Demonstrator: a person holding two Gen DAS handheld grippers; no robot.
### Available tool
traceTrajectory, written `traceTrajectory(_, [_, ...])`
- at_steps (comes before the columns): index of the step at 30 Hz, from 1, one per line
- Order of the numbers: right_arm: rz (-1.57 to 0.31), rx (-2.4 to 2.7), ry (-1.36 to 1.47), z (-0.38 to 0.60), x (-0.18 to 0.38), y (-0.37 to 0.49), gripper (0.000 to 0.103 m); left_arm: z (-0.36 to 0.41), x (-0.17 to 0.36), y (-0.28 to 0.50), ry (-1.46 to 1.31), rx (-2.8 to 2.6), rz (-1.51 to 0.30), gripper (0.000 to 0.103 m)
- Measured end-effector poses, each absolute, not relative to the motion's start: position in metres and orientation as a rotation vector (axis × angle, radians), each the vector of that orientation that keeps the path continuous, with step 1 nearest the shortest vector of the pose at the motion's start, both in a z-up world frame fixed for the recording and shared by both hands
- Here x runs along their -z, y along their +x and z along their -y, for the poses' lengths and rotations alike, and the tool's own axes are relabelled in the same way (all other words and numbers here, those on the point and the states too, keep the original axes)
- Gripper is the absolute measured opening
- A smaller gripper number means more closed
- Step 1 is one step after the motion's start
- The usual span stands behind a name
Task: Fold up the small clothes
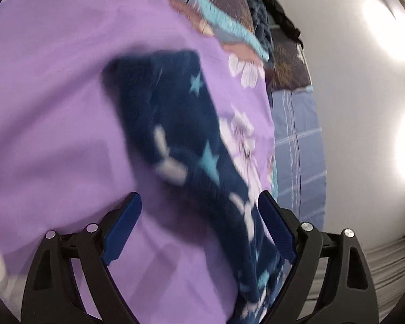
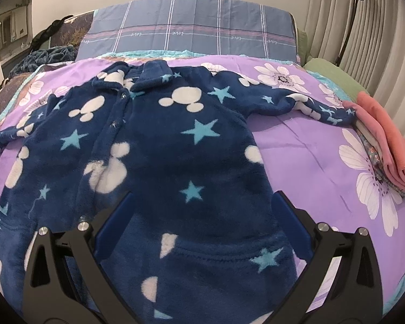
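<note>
The fleece jacket [image 2: 154, 145] lies face up and spread flat on the purple floral bedspread [image 2: 305, 145], collar toward the plaid pillow [image 2: 191, 29], both sleeves extended outward. One sleeve end [image 2: 334, 114] touches the folded stack of clothes [image 2: 386, 145] at the bed's edge.

Your right gripper [image 2: 202, 216] hovers over the lower body of the jacket, above the pocket seam. Its jaws stand spread, with fleece visible between them but nothing pinched.

Your left gripper [image 1: 199, 226] is over the other sleeve [image 1: 175, 124], which runs between its fingers. The view is motion-blurred. The jaws are apart and the pads do not appear to press the cloth; treat this claw as not yet gripping.

Handling properties, judged from appearance:
- The fabric looks thick, plush and light. Expect it to be limp, with no stiffness to hold a crease.
- Plush pile likely grips the pads well; slipping is a minor risk.
- Thick layers will probably spring back, so press each fold down.

Recommended hold points:
- Take the sleeve at the cuff, pinching the full thickness.
- Take the body at the hem corner or side seam, where the layers are doubled.
- Avoid the button placket [image 2: 121, 108].
</note>
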State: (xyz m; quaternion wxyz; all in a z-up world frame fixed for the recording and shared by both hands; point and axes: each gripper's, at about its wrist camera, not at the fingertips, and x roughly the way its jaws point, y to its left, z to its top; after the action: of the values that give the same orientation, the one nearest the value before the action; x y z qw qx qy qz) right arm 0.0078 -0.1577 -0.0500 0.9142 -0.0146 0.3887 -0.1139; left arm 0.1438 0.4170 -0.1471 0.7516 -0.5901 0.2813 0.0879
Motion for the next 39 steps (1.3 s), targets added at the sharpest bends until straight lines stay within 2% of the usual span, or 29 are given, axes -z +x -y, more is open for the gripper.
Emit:
traceTrajectory(1, [-0.801, 0.239, -0.031, 0.159, 0.05, 0.007, 0.101, -0.418, 0.143, 0.149, -1.266, -0.207, -0.603, 0.078])
traceTrajectory(2, [-0.803, 0.245, -0.03, 0.161, 0.051, 0.007, 0.101, -0.42, 0.139, 0.158, -1.227, -0.218, -0.604, 0.056])
traceTrajectory(3, [-0.804, 0.25, -0.024, 0.164, 0.051, 0.007, 0.101, -0.424, 0.139, 0.165, -1.203, -0.224, -0.615, 0.03])
traceTrajectory(5, [-0.806, 0.259, -0.015, 0.169, 0.051, 0.006, 0.101, -0.425, 0.133, 0.178, -1.169, -0.221, -0.644, 0.008])
traceTrajectory(7, [-0.804, 0.272, -0.006, 0.175, 0.051, 0.006, 0.101, -0.419, 0.115, 0.182, -1.115, -0.195, -0.617, 0.008])
traceTrajectory(10, [-0.808, 0.287, 0.006, 0.182, 0.054, 0.007, 0.101, -0.373, 0.06, 0.19, -0.908, -0.075, -0.577, 0.008])
traceTrajectory(16, [-0.82, 0.27, 0.085, 0.192, 0.056, 0.011, 0.101, -0.211, -0.027, 0.187, -0.526, 0.302, -0.551, 0.008])
traceTrajectory(19, [-0.816, 0.276, 0.078, 0.195, 0.055, 0.009, 0.101, -0.133, -0.024, 0.177, -0.414, 0.466, -0.614, 0.015])
traceTrajectory(20, [-0.818, 0.28, 0.073, 0.196, 0.055, 0.008, 0.101, -0.112, -0.019, 0.175, -0.38, 0.499, -0.637, 0.022])
traceTrajectory(21, [-0.819, 0.285, 0.073, 0.198, 0.055, 0.007, 0.101, -0.088, -0.011, 0.171, -0.331, 0.529, -0.661, 0.038])
traceTrajectory(23, [-0.82, 0.293, 0.082, 0.203, 0.054, 0.005, 0.101, -0.049, 0.004, 0.161, -0.208, 0.534, -0.69, 0.063])
traceTrajectory(24, [-0.82, 0.296, 0.087, 0.206, 0.053, 0.004, 0.101, -0.037, 0.01, 0.156, -0.156, 0.538, -0.696, 0.066])
traceTrajectory(25, [-0.818, 0.299, 0.088, 0.207, 0.052, 0.002, 0.101, -0.026, 0.016, 0.152, -0.106, 0.55, -0.704, 0.067])
traceTrajectory(27, [-0.813, 0.307, 0.082, 0.212, 0.05, 0.001, 0.101, -0.014, 0.027, 0.14, -0.003, 0.557, -0.719, 0.077])
traceTrajectory(32, [-0.804, 0.261, 0.064, 0.213, 0.042, 0.013, 0.101, -0.049, 0.031, 0.12, 0.089, 0.448, -0.659, 0.09])
traceTrajectory(39, [-0.752, -0.013, 0.009, 0.152, 0.017, 0.076, 0.101, -0.131, 0.057, 0.123, 0.098, 0.155, -0.739, 0.09])
